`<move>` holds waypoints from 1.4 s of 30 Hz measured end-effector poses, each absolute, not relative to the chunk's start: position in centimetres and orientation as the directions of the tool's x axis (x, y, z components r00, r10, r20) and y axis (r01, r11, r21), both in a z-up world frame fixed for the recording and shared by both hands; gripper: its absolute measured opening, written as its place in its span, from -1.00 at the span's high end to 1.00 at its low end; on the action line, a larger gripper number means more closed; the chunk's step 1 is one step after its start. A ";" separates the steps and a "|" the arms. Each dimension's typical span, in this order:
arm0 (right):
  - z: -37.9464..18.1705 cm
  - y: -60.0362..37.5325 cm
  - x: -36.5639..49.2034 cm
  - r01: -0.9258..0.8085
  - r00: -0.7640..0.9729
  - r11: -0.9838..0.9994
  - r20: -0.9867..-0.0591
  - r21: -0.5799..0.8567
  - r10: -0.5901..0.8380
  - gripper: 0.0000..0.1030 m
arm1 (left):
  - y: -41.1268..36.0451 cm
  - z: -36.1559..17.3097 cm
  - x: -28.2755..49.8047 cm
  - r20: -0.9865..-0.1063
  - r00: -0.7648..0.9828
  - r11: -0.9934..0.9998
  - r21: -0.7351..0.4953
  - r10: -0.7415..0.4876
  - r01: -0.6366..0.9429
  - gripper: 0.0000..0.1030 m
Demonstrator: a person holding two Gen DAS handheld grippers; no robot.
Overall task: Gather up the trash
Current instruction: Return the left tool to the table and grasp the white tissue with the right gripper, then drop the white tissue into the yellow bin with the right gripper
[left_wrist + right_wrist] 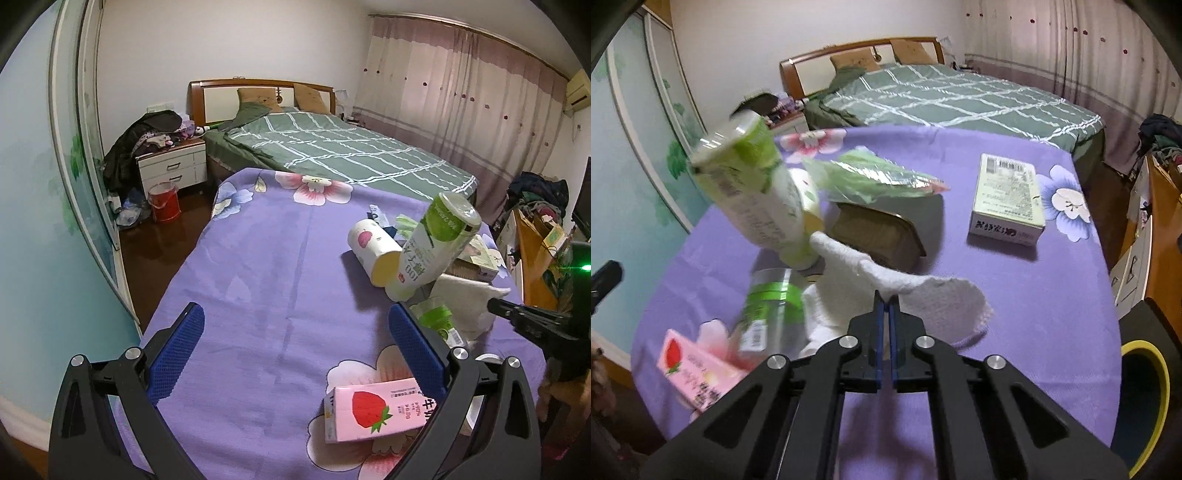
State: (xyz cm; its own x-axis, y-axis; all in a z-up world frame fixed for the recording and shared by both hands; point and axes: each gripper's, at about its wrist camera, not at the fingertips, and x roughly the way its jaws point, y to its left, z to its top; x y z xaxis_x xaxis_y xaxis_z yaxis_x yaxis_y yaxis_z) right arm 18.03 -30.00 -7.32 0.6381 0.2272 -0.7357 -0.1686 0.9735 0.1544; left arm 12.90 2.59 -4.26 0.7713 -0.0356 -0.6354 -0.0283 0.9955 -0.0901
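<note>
On the purple flowered tablecloth [1034, 314] lies a crumpled white cloth [934, 295], and my right gripper [886, 303] is shut on its near edge. Just left of it a green-and-white bottle [757, 192] leans over, blurred, above a clear bottle with a green label [772, 314]. A pink strawberry milk carton [698, 373] lies at the near left. My left gripper [295, 325] stands open above bare tablecloth, with the pink carton [373, 411] by its right finger. In the left wrist view the right gripper [493, 305] touches the white cloth [465, 295].
A green wrapper [879, 177], a brown tin [879, 232] and a pale green box [1008, 199] lie farther back on the table. A yellow-rimmed bin [1145, 406] stands by the table's near right edge. A bed [351, 155] is behind, a red bucket [164, 201] on the floor.
</note>
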 end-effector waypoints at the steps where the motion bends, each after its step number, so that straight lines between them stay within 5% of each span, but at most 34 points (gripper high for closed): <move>1: -6.7 -30.2 17.4 -0.174 0.647 0.971 -0.725 0.163 0.237 0.95 | 2.4 -4.1 12.8 -0.633 0.773 0.996 -0.091 -0.039 -0.025 -0.90; 17: 1.0 -39.6 7.3 -0.029 0.802 0.987 -0.585 0.158 0.117 0.95 | -1.5 -2.2 9.7 -0.598 0.796 0.996 -0.069 -0.090 0.061 -0.91; 30: -3.8 -51.5 6.3 0.313 0.713 0.945 -0.680 0.092 -0.170 0.94 | -6.5 -3.6 11.3 -0.644 0.750 0.986 -0.051 -0.153 0.157 -0.90; 35: -6.9 -53.5 6.7 0.376 0.659 0.922 -0.727 0.095 -0.194 0.51 | -7.7 -5.0 12.1 -0.671 0.724 0.983 -0.042 -0.159 0.177 -0.91; 42: -7.8 -53.5 6.6 0.364 0.659 0.925 -0.733 0.110 -0.172 0.46 | -8.6 -5.7 14.0 -0.691 0.705 0.982 -0.042 -0.160 0.182 -0.90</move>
